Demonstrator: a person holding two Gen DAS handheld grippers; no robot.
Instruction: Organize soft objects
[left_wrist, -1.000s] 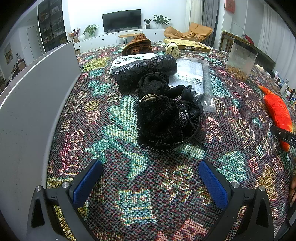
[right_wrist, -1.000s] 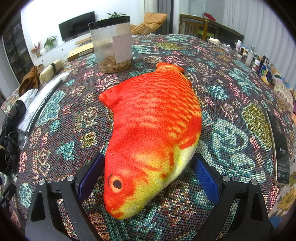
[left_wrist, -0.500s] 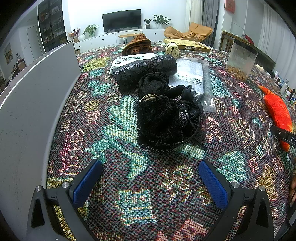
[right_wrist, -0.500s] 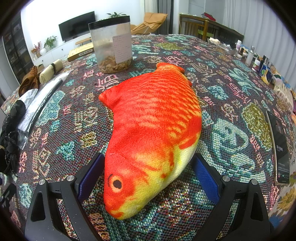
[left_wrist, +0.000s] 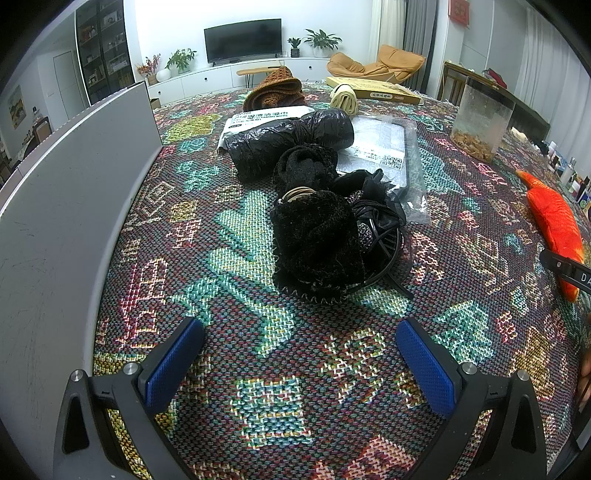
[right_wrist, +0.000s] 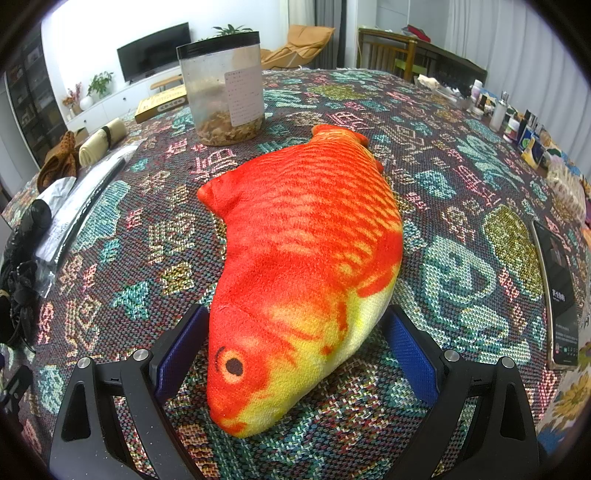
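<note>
The plush fish (right_wrist: 306, 266), orange-red on top and yellow along its belly, lies on its side on the patterned woven cloth (right_wrist: 461, 280) that covers the tabletop, its head with the round black eye towards the right wrist camera and its tail pointing to the far side; the right gripper (right_wrist: 295, 347) straddles the head, its blue pads (right_wrist: 410, 354) spread wide on either side, the left pad just beside the fish's cheek and the right one a little apart from the belly, so nothing is clamped; beyond the tail stands a clear plastic jar (right_wrist: 225, 92) with a dark lid and brownish contents at its bottom; a dark phone (right_wrist: 557, 295) lies flat near the right edge of the tabletop; in the left wrist view the left gripper (left_wrist: 299, 362) is also spread wide over bare cloth, holding nothing; ahead of it sits a heap of black knitted fabric (left_wrist: 317, 236) with black cords tangled at its right side, and behind that a black plastic bag (left_wrist: 288, 144), a clear packet (left_wrist: 384, 147), a brown knitted piece (left_wrist: 277, 90) and a cream roll (left_wrist: 343, 99); a grey panel (left_wrist: 74, 206) stands along the left edge; the fish shows near the right edge.
</note>
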